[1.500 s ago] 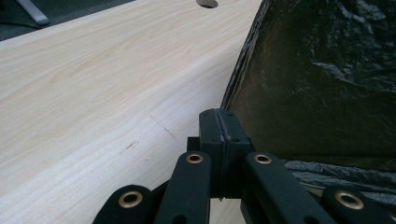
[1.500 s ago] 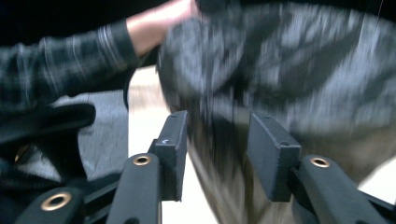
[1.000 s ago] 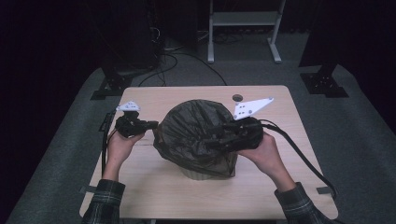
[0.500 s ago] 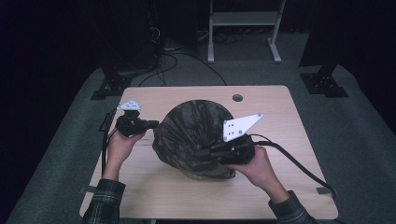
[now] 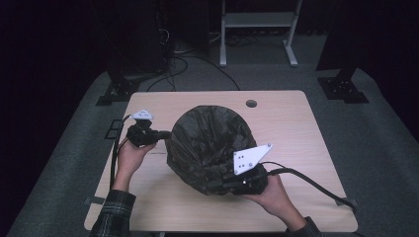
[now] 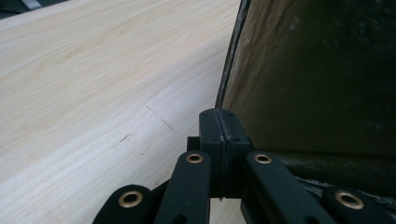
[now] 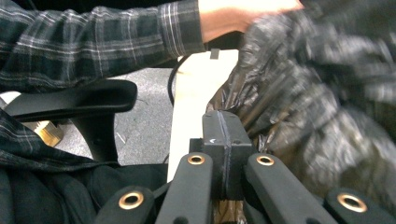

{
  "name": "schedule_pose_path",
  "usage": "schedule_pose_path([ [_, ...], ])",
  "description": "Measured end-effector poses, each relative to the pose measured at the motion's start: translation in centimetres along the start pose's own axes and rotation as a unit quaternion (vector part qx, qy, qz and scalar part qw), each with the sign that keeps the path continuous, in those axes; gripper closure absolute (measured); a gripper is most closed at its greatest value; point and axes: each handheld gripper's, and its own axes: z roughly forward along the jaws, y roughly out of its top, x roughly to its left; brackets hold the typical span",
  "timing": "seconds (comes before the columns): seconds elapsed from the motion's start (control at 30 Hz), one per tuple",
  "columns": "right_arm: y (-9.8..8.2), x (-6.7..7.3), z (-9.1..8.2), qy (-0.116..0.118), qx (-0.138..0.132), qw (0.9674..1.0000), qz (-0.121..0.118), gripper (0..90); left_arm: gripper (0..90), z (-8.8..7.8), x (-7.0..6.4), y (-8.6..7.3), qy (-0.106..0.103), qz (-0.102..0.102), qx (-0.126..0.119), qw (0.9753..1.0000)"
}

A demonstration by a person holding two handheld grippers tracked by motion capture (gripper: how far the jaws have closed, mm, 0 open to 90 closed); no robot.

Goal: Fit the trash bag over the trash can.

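Item: black plastic bag [image 5: 210, 145], crinkled and domed, at the centre of the bench [image 5: 296, 128].

Left hand-held gripper [image 5: 165, 134]: at the bag's 9 o'clock edge, jaws pressed together. In the left gripper view the closed tips [image 6: 219, 128] pinch a thin edge of the bag [image 6: 317, 70], which rises taut from between them above the pale wood [image 6: 93, 84].

Right hand-held gripper [image 5: 217, 183]: at the bag's 5 o'clock edge, low near the bench top, jaws together. In the right gripper view its tips [image 7: 223, 133] lie against crumpled film [image 7: 317, 107]; whether film is clamped between them cannot be told.

Also seen: plaid sleeve [image 7: 93, 42], chair armrest [image 7: 79, 100], round hole [image 5: 251, 103] in the bench at 12 o'clock.
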Motion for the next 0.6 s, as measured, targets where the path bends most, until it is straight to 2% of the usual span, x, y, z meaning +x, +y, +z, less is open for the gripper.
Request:
schedule_pose_path([
  [0.03, -0.5, -0.1, -0.1, -0.005, 0.0, 1.0, 0.002, 89.9, 90.0, 0.1, 0.0, -0.1, -0.001, -0.001, 0.001, 1.0],
  [0.2, -2.0, -0.3, -0.3, -0.002, 0.002, 0.9998, 0.02, 89.9, 90.0, 0.9, 0.1, -0.6, -0.001, -0.007, 0.012, 0.9999],
  [0.3, -2.8, -0.5, -0.3, -0.008, 0.014, 0.9995, 0.027, 89.9, 90.0, 1.5, 0.2, -0.9, 0.008, -0.003, 0.03, 0.9995],
  [0.4, -3.2, -0.7, -0.5, -0.005, 0.011, 0.9993, 0.034, 89.8, 90.0, 1.8, 0.4, -1.3, 0.005, -0.006, 0.035, 0.9993],
  [0.43, -3.2, -0.7, -0.7, -0.003, 0.009, 0.9994, 0.033, 88.6, 90.0, 1.8, 0.3, -1.3, 0.004, -0.007, 0.032, 0.9994],
  [0.47, -3.1, -0.6, -0.8, -0.006, 0.007, 0.9995, 0.03, 80.3, 88.8, 1.6, 0.3, -1.2, 0.009, -0.006, 0.025, 0.9996],
  [0.6, -2.5, -0.4, -2.3, -0.015, -0.007, 0.9995, 0.027, 70.5, 73.3, -0.2, 0.5, -0.6, 0.01, -0.014, -0.015, 0.9997],
])
